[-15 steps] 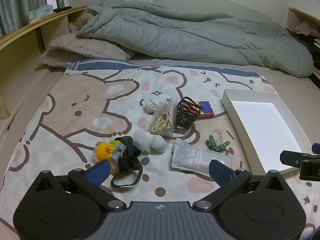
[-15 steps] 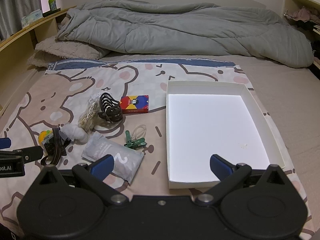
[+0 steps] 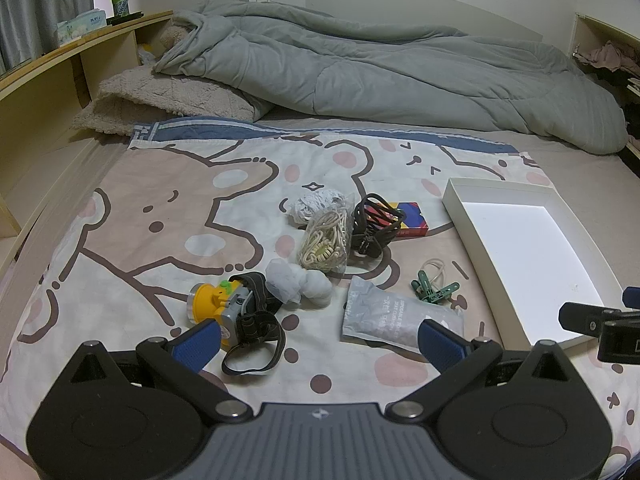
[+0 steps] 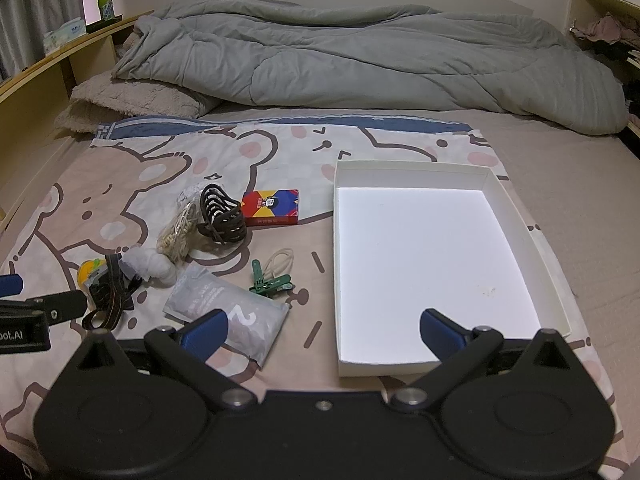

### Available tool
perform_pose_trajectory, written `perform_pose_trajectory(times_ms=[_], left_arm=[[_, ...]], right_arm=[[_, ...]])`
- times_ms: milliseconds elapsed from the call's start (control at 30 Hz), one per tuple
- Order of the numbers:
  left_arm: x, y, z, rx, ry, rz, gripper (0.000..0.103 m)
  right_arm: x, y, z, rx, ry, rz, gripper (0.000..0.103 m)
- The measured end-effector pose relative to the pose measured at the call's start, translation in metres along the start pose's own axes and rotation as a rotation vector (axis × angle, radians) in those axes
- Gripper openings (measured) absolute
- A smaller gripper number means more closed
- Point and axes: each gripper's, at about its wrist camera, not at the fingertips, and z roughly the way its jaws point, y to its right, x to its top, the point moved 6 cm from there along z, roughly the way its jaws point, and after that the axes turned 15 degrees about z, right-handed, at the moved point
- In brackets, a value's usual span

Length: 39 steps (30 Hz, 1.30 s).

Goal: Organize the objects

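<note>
On bed: tray at right; left of it card box, clips and pouch nearer; headlamp farthest left; duvet behind.

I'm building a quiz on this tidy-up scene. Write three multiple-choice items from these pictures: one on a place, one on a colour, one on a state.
1. Where does the red and blue card pack lie?
A. Inside the shallow white cardboard box
B. On the bear-print sheet, left of the box
C. On the wooden shelf

2. What colour are the plastic clothes pegs?
A. Green
B. Pink
C. White

3. How do the left tool and the right tool stand?
A. Both shut on the grey foil pouch
B. One open, one shut
C. Both open and holding nothing

Answers: 1 B, the pack rests on the sheet beside the box, which holds nothing. 2 A, both pegs are green. 3 C, each tool's blue pads stand wide apart with nothing between them.
</note>
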Motion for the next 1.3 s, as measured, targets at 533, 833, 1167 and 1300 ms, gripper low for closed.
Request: perform_pose_trajectory(times_ms=[533, 833, 1167, 1300], left_arm=[[-0.001, 0.0013, 0.0003, 0.0, -0.001, -0.001, 0.103], [-0.0009, 0.0012, 0.0003, 0.0, -0.002, -0.002, 0.103], [-0.0008, 0.0011, 0.0004, 0.001, -0.003, -0.003, 0.103], [-0.0006, 0.0009, 0.0003, 0.001, -0.002, -0.002, 0.103]], right_arm=[[0.0002, -0.0002, 0.0001, -0.001, -0.002, 0.0, 0.103], [-0.0005, -0.0007, 0.0001, -0.001, -0.002, 0.0, 0.103], [-0.0022, -0.001, 0.0006, -0.002, -0.003, -0.001, 0.103], [-0.0035, -0.0011, 0.0004, -0.002, -0.004, -0.002, 0.103]])
